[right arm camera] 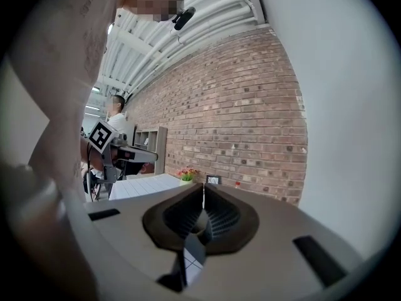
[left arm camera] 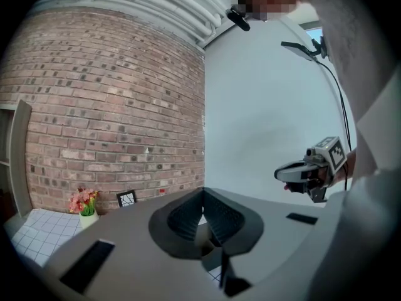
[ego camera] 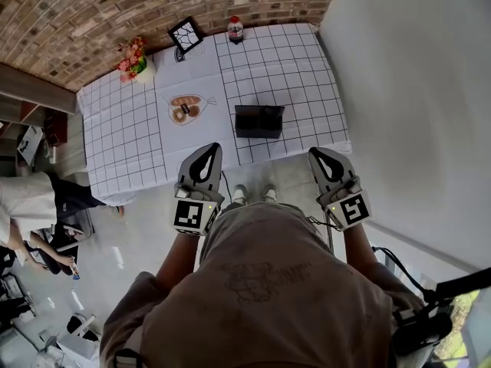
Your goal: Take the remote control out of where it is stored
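A black open-topped box stands near the front edge of the table with the white checked cloth. I cannot make out a remote control in any view. My left gripper and right gripper are held side by side over the floor, short of the table's front edge and pointing toward it. Both are shut with nothing between the jaws. In the left gripper view the jaws of the left gripper meet at the tip, and the right gripper shows off to the side. The right gripper's jaws also touch.
On the table are a plate of bread, a pot of flowers, a small picture frame and a bottle. A brick wall runs behind it and a pale wall to the right. A seated person is at the left.
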The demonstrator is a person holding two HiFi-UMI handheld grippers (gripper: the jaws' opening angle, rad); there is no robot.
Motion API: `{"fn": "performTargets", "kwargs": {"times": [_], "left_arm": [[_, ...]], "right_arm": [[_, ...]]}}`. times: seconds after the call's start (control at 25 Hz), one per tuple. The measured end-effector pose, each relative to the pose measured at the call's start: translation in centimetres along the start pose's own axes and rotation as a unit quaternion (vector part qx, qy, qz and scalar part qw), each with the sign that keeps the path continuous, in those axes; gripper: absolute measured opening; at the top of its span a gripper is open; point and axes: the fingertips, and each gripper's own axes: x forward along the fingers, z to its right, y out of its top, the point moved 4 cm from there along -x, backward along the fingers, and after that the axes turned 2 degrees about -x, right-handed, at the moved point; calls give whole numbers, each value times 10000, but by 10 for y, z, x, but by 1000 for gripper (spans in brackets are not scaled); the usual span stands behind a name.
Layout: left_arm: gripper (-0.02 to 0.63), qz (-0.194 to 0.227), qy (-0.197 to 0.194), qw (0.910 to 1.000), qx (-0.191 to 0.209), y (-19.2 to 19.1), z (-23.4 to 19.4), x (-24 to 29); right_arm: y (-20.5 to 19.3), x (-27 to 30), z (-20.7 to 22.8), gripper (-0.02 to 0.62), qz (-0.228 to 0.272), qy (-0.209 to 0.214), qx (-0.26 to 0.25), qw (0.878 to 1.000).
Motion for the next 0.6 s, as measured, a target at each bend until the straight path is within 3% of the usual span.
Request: {"fn": "performTargets", "kwargs": {"times": [0.6], "left_arm": [[12, -162, 72, 9998, -43, -11, -4, -7]], "right_arm": [[-2, 42, -1, 15, -463, 666, -545, 9952]]}}
